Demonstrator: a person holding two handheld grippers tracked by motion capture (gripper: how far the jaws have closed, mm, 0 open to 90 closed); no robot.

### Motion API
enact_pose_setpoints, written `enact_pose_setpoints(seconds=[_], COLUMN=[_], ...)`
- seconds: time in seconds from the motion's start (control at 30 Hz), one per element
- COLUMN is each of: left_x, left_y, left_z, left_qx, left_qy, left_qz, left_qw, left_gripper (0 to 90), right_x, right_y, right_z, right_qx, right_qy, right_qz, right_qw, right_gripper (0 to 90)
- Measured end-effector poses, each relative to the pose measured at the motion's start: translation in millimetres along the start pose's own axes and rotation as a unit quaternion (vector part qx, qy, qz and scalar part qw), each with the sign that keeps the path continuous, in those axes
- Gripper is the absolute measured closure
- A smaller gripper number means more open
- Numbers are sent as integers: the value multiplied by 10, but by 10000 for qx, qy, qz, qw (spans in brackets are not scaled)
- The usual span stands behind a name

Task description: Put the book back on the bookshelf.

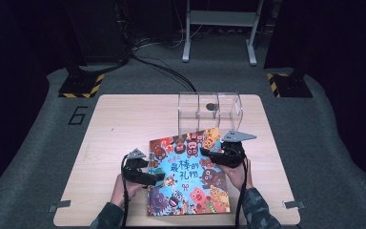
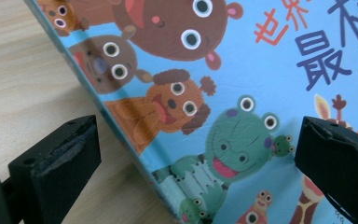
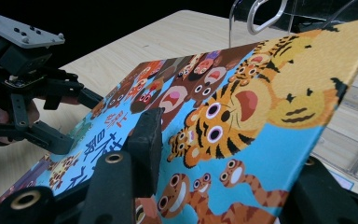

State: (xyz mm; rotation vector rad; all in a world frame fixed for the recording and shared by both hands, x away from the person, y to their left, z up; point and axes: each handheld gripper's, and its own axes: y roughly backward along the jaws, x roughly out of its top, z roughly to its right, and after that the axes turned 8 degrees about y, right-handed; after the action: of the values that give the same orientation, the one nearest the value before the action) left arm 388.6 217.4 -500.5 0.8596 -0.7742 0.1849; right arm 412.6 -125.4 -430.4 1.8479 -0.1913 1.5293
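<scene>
Picture book (image 1: 188, 174) tilts up, right claw (image 1: 208, 155) clamping its edge, left claw (image 1: 156, 178) spread astride its spine

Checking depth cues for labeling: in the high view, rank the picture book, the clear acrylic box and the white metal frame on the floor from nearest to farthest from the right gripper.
1. Picture book: right at the right gripper, at its right edge.
2. Clear acrylic box: behind the book, toward the table's far edge.
3. White metal frame: on the floor beyond the table, top of view.

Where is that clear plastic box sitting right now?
In the high view, the clear plastic box stands at the far middle of the table, just behind the picture book's far edge.
</scene>
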Motion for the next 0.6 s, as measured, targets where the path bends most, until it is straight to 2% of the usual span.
enact_pose_setpoints(seconds=[0.03, 0.23, 0.37, 0.6], left_x=[2, 7, 15, 17], left_y=[0, -11, -27, -46], left_z=[7, 9, -13, -39], left_qx=[-51, -47, -152, -380], left_qy=[15, 10, -3, 145], left_qz=[-9, 5, -46, -13], left_qw=[10000, 10000, 9999, 9992], left_gripper=[14, 4, 0, 0], right_x=[-2, -9, -18, -14], right_y=[-1, 3, 2, 4], right_z=[-2, -8, -1, -15], right_qx=[6, 1, 15, -3], right_qy=[0, -23, 30, 47], right_qz=[13, 33, 68, 80], right_qw=[10000, 10000, 10000, 10000], right_gripper=[541, 540, 540, 536])
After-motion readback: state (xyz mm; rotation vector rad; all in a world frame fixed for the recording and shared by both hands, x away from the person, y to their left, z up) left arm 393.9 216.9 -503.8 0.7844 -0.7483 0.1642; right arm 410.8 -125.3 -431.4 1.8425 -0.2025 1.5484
